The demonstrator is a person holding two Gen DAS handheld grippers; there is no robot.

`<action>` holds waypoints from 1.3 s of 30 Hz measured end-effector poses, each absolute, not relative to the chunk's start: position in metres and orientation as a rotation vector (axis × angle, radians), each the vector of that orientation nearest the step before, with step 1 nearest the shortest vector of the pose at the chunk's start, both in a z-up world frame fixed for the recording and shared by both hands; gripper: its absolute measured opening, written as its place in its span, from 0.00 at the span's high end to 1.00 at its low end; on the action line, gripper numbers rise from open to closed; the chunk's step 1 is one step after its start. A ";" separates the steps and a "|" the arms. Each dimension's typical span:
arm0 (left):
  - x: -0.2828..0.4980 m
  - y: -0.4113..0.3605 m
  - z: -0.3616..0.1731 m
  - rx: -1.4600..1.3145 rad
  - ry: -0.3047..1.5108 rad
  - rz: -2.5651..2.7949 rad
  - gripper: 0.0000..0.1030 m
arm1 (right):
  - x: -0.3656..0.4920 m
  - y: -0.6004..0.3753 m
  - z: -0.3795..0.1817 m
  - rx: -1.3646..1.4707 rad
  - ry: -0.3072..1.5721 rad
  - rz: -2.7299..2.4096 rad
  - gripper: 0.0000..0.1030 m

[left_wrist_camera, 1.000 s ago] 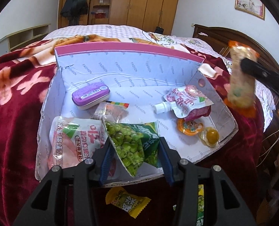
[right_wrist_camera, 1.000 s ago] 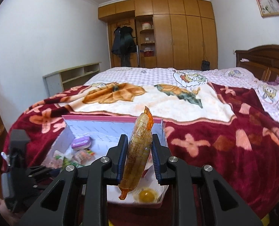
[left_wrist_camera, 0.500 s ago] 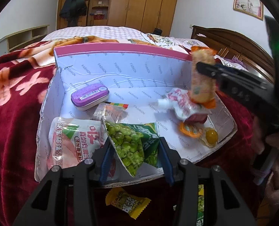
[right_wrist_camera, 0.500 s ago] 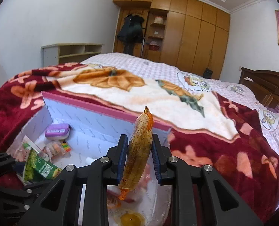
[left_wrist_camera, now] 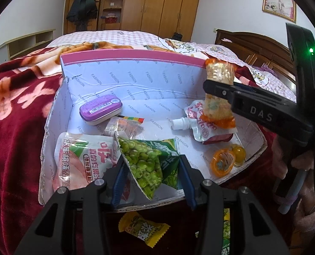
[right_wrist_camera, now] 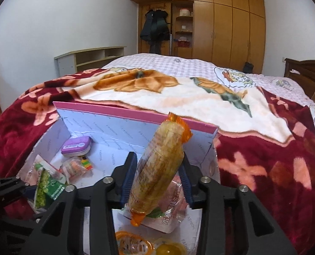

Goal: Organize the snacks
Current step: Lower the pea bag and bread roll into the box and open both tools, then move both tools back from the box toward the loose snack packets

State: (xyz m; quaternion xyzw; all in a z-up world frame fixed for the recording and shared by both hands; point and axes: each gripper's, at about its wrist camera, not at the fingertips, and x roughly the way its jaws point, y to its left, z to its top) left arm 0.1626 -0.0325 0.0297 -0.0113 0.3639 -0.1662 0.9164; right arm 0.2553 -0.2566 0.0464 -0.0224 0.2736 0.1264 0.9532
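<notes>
Snack roll (right_wrist_camera: 159,165) in clear orange-ended wrapper stands tilted between the jaws of the right gripper (right_wrist_camera: 158,177), jaws opening; left pad shows a gap, right pad seems to touch the wrapper. Its lower end sits over a pink spouted pouch (left_wrist_camera: 202,123) at the right end of the cardboard box (left_wrist_camera: 136,78).

Left gripper (left_wrist_camera: 151,176) is clamped on a green pea packet (left_wrist_camera: 149,159) at the box's near edge. Also in the box: purple tin (left_wrist_camera: 101,108), small striped candy pack (left_wrist_camera: 125,125), white-and-pink packet (left_wrist_camera: 83,159), two orange jelly cups (left_wrist_camera: 229,159).

Box rests on a dark red floral blanket (right_wrist_camera: 274,159) over a bed with pink checked sheet (right_wrist_camera: 168,61). A yellow sweet (left_wrist_camera: 142,229) lies on the blanket outside the near wall. Beyond: wooden wardrobe (right_wrist_camera: 221,21), hanging dark coat (right_wrist_camera: 155,27), low open shelf (right_wrist_camera: 89,57), wooden headboard (left_wrist_camera: 253,48), framed picture (left_wrist_camera: 279,0), white walls.
</notes>
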 end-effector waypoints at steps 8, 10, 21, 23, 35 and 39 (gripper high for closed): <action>0.161 -0.033 0.031 -0.026 0.747 -0.352 0.46 | 0.252 -0.267 0.055 -0.001 0.542 0.237 0.46; 0.159 -0.033 0.034 -0.032 0.739 -0.355 0.42 | 0.249 -0.270 0.058 0.006 0.542 0.244 0.46; 0.147 -0.030 0.051 -0.034 0.695 -0.326 0.28 | 0.219 -0.273 0.066 0.065 0.542 0.290 0.46; 0.143 -0.028 0.054 -0.041 0.693 -0.318 0.28 | 0.210 -0.272 0.067 0.070 0.540 0.295 0.46; 0.120 -0.011 0.066 -0.038 0.677 -0.265 0.28 | 0.170 -0.271 0.069 0.102 0.540 0.318 0.45; 0.110 -0.004 0.065 -0.044 0.684 -0.239 0.28 | 0.158 -0.269 0.069 0.104 0.538 0.323 0.45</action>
